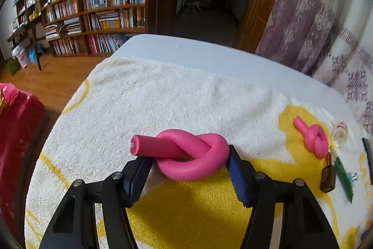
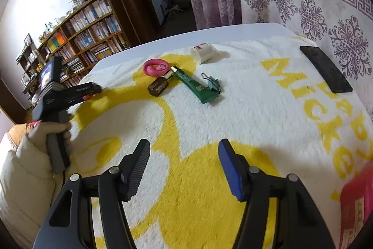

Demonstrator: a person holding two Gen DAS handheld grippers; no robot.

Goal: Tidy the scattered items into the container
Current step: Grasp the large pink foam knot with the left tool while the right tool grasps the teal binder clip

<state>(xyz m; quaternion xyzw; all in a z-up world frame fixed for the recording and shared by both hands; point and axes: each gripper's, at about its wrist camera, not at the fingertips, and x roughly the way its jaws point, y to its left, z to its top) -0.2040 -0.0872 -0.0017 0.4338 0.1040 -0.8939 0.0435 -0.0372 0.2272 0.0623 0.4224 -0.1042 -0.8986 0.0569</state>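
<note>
Left tongs point(image 1: 190, 159) angled downward, pads against a pink knotted tube point(image 1: 186, 155). Right tongs point(image 2: 184, 155) angled downward, parted, nothing between. Gloved left hand point(image 2: 50, 132) wrapping handle.

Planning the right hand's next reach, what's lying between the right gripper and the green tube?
Only bare towel: in the right wrist view nothing lies between the right gripper and the green tube.

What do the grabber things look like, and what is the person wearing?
Each gripper is black, with two wedge-shaped fingers: the left gripper and right gripper each have one ridged black pad and one blue pad, plus silver bolts. The left one has a grey handle. The person wears a puffy cream sleeve.
</note>
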